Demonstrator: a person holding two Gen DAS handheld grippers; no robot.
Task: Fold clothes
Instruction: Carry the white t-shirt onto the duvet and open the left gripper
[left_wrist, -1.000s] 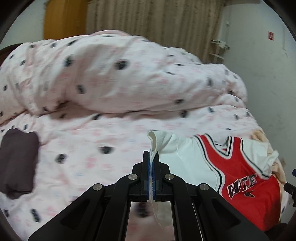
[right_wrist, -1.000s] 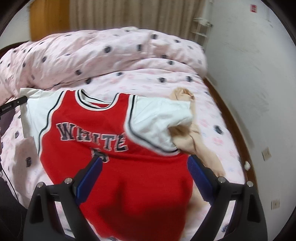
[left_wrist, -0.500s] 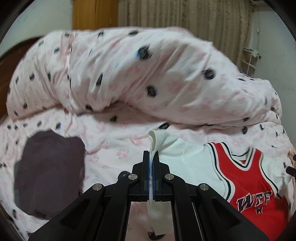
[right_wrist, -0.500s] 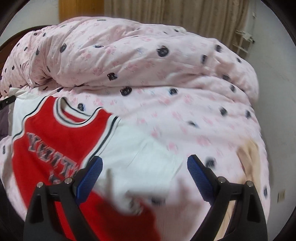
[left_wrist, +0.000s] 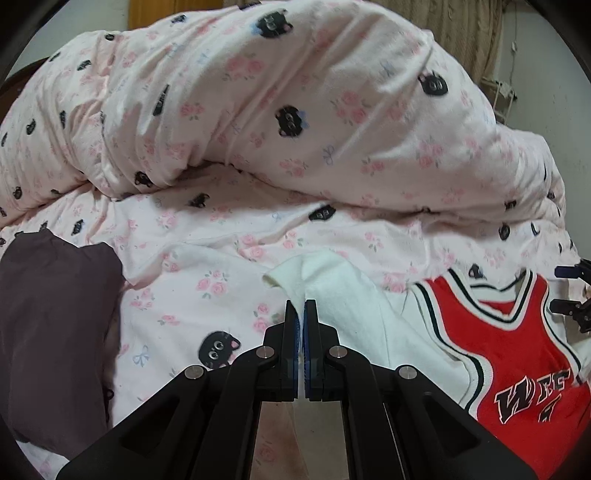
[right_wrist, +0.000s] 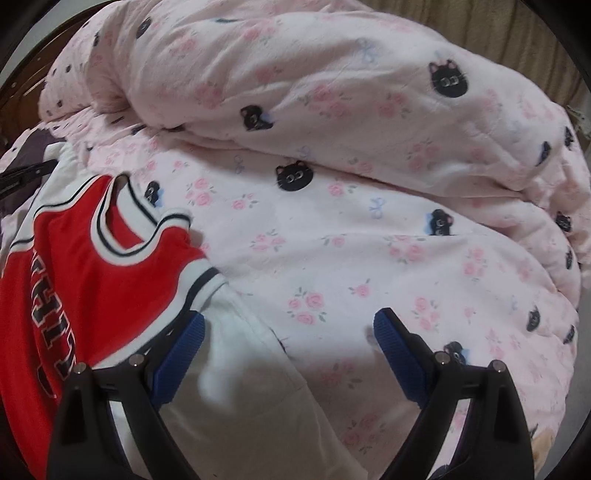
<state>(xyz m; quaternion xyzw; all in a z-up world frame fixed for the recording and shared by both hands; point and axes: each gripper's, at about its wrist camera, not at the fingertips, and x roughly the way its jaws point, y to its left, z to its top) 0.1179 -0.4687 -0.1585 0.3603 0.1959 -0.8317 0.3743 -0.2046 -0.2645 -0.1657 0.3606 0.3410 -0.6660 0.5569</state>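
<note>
Left gripper (left_wrist: 300, 314): pressed together, pinching the white left sleeve (left_wrist: 343, 291).
Right gripper (right_wrist: 288, 332): spread wide, empty, just above the white right sleeve (right_wrist: 240, 373).
Jersey shirt (right_wrist: 92, 266): spread on the pink bedsheet (right_wrist: 351, 266), body left of the right jaws, sleeve running toward the camera.

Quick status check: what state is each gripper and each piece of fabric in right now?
left gripper: shut on the shirt's white sleeve.
right gripper: open, over the other sleeve.
jersey shirt: spread face up, unfolded.
dark garment: lying flat.
duvet: bunched up.
</note>
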